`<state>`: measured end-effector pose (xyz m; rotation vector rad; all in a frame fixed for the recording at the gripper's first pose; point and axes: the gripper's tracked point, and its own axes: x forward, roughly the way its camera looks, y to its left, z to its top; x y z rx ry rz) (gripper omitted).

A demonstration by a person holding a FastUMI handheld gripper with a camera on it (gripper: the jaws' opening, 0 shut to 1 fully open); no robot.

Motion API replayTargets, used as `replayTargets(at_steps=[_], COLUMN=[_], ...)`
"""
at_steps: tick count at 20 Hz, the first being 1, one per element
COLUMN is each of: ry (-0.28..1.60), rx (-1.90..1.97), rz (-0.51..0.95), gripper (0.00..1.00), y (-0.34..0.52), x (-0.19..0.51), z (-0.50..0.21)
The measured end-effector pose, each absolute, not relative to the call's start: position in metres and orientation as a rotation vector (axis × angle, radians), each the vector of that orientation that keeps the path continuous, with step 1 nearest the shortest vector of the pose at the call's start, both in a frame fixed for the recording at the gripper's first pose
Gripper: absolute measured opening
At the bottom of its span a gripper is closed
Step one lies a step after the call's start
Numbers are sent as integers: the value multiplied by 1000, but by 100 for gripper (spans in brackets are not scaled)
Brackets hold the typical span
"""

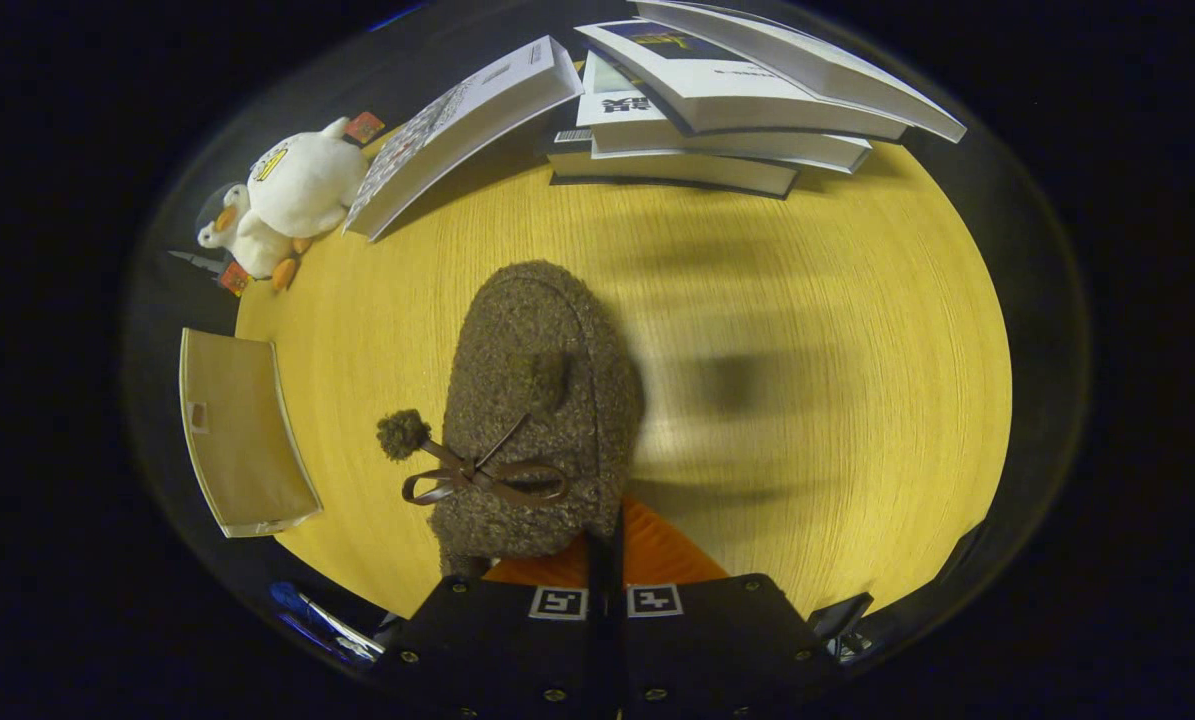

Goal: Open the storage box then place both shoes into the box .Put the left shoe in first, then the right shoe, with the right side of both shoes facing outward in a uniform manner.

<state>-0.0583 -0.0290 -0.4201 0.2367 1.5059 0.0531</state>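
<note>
A brown fuzzy shoe (542, 380) with a leather bow and a pompom reaches forward from my gripper (605, 550). The fingers are nearly together and pinch the shoe's near rim between them. The shoe seems to be held above the yellow round table (837, 330), casting a blurred shadow to its right. A beige storage box (242, 430) stands at the table's left edge, well to the left of the shoe. I cannot tell whether the box is open.
A stack of books (717, 110) lies at the far side of the table, with another book (462, 130) leaning against it. A white plush duck (287, 200) sits at the far left. Bare tabletop lies to the right of the shoe.
</note>
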Motion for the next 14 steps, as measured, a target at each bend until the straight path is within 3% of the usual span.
replayTargets(at_steps=[14], ry=[1363], rx=[2], rz=[454], gripper=[0], y=[141], x=[-42], z=[-263])
